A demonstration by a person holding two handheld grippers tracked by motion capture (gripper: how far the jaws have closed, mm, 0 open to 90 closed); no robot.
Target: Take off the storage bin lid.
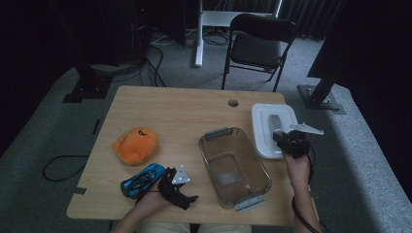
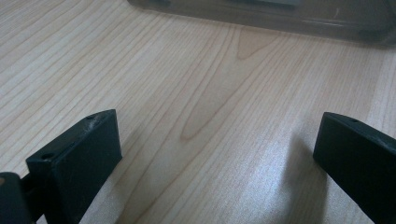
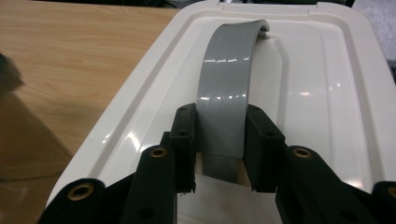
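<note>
My right gripper (image 3: 219, 140) has its two black jaws clamped on either side of the grey handle (image 3: 229, 88) that arches over the white lid (image 3: 327, 93); in the right gripper view the pads press flat against the handle's edges at lower centre. In the high view that lid (image 1: 265, 141) lies at the right of the wooden table (image 1: 170, 111), just beside the clear container (image 1: 233, 167), with the right gripper (image 1: 286, 141) over its near end. Whether the lid rests fully on the table or has one edge raised I cannot say from this dim overhead frame. My left gripper (image 1: 175, 187) sits at lower centre-left, next to the blue toy car (image 1: 142, 178), with the orange plush toy (image 1: 135, 144) further up and left. In the left gripper view its jaws stand wide apart with bare tabletop (image 2: 210, 93) between them, holding nothing, and the container's edge (image 2: 280, 14) runs along the top of the frame.
</note>
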